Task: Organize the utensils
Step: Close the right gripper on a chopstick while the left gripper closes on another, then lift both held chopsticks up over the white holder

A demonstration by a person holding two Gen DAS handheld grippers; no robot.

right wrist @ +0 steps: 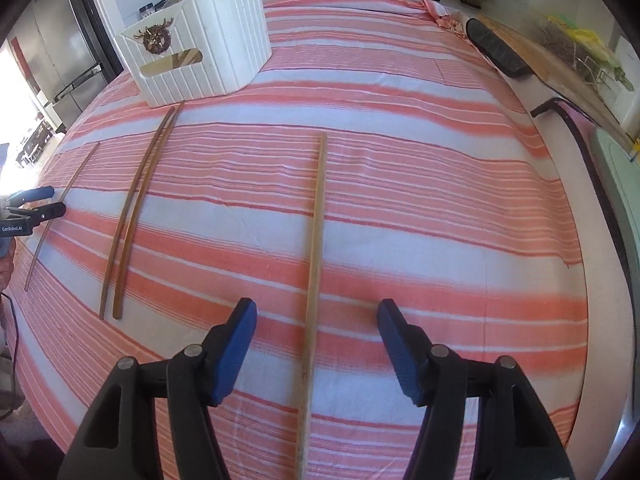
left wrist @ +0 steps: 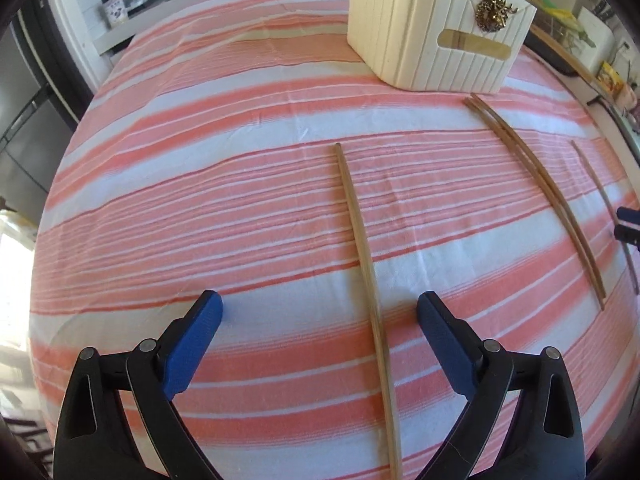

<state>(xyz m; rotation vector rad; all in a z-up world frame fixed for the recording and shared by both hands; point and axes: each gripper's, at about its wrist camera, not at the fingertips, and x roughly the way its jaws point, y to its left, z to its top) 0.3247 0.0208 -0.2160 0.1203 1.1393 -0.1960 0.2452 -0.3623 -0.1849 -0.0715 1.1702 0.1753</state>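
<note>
A striped cloth [left wrist: 200,208] covers the table, and wooden chopsticks lie on it. One single chopstick [left wrist: 362,248] runs between the spread fingers of my left gripper [left wrist: 319,300], which is open and touches nothing. Another single chopstick [right wrist: 316,248] lies the same way between the fingers of my open right gripper [right wrist: 317,306]. A pair of chopsticks [left wrist: 548,196] [right wrist: 132,220] rests side by side between the two. The white ribbed utensil box [left wrist: 432,28] [right wrist: 208,48] stands at the far side, with wood showing through its handle slot. Each gripper appears at the other view's edge: the right gripper [left wrist: 628,224] and the left gripper [right wrist: 48,201].
Spice jars [left wrist: 116,8] line a shelf at the back left, beside a steel fridge [right wrist: 68,52]. A black oblong object [right wrist: 496,52] and a wooden board [right wrist: 560,64] lie on the counter beyond the table's right edge. A dish rack [right wrist: 580,48] stands behind them.
</note>
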